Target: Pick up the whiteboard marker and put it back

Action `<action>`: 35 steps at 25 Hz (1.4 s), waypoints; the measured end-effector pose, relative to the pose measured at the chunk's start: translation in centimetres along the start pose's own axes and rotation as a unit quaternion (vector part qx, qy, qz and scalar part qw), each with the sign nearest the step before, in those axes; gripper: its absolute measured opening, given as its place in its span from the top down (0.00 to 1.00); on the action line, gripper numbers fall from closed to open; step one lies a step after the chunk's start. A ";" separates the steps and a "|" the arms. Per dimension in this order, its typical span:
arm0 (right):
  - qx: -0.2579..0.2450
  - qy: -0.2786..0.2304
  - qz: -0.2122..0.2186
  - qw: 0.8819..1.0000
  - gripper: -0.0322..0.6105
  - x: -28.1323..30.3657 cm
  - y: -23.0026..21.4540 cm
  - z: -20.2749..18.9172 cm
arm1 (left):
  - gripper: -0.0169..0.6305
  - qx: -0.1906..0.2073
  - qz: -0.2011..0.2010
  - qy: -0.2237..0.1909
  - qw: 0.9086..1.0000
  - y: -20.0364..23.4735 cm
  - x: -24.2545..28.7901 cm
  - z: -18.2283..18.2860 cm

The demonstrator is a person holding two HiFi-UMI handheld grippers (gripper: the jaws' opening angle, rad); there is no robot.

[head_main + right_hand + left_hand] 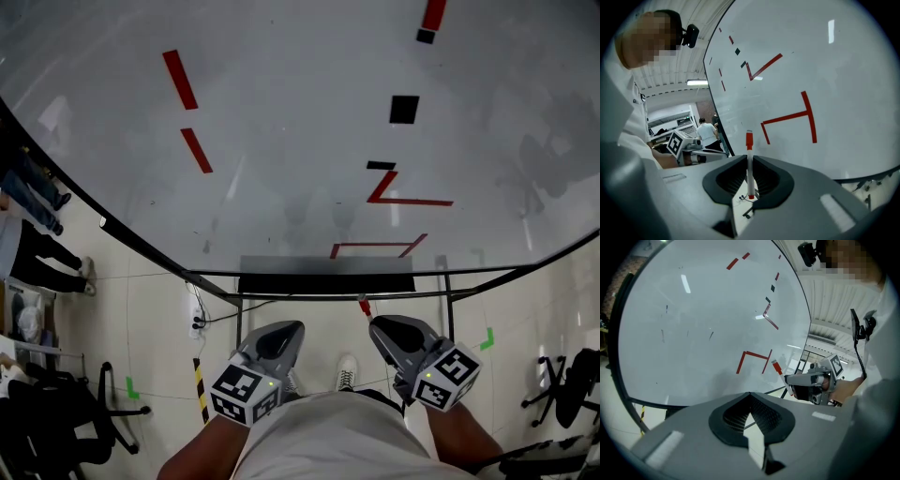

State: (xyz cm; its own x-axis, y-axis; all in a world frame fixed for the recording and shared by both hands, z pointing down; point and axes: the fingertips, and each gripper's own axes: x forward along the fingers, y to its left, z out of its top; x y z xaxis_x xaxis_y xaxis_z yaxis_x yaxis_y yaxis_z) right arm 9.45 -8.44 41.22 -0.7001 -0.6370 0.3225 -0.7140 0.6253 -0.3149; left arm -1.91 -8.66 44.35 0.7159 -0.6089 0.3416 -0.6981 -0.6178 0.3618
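While your left gripper [292,328] hangs with its jaws together on nothing, the tray [325,265] under the whiteboard [281,112] sits just ahead, between your two tools. Your right gripper [377,324] is clamped on the marker [749,164]. Its long axis runs along the jaws, red end toward the board. The tray lies ahead and slightly left of it.

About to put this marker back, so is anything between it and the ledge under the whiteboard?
Nothing visible. The right tool is shut on the whiteboard marker, held near the dark ledge at the whiteboard's lower edge, with only open air between them.
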 end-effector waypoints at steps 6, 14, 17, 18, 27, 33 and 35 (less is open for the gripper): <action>-0.072 0.044 -0.018 0.996 0.89 2.0 -1.9 -0.7 | 0.95 -0.005 0.002 0.012 1.000 0.7 0.3 -0.9; -0.240 0.153 -0.023 0.958 0.89 6.7 -4.5 -4.4 | 0.95 -0.026 0.014 0.019 0.999 2.5 0.1 -1.7; -0.295 0.185 -0.021 0.937 0.89 8.3 -5.3 -6.1 | 0.95 -0.035 0.021 0.017 0.999 3.1 0.0 -1.8; -0.303 0.192 -0.019 0.933 0.89 8.7 -5.5 -6.5 | 0.95 -0.036 0.023 0.017 0.999 3.3 0.0 -1.8; -0.360 0.253 -0.009 0.898 0.89 11.6 -7.3 -9.5 | 0.95 -0.050 0.039 0.019 0.998 4.1 -0.3 -2.4; -0.382 0.283 -0.005 0.880 0.89 13.0 -8.1 -11.4 | 0.95 -0.058 0.042 0.023 0.997 4.2 -0.4 -2.9; -0.384 0.286 -0.004 0.878 0.89 13.3 -8.2 -11.7 | 0.95 -0.061 0.043 0.023 0.997 4.3 -0.5 -3.0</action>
State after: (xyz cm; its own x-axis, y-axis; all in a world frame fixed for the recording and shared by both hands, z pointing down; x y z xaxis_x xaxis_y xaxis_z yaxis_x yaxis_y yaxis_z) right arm 6.02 -16.75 58.53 -0.4220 -0.4497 0.7872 -0.3534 0.8812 0.3139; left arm -5.24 -9.54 48.33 0.6550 -0.6313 0.4152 -0.7527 -0.4969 0.4319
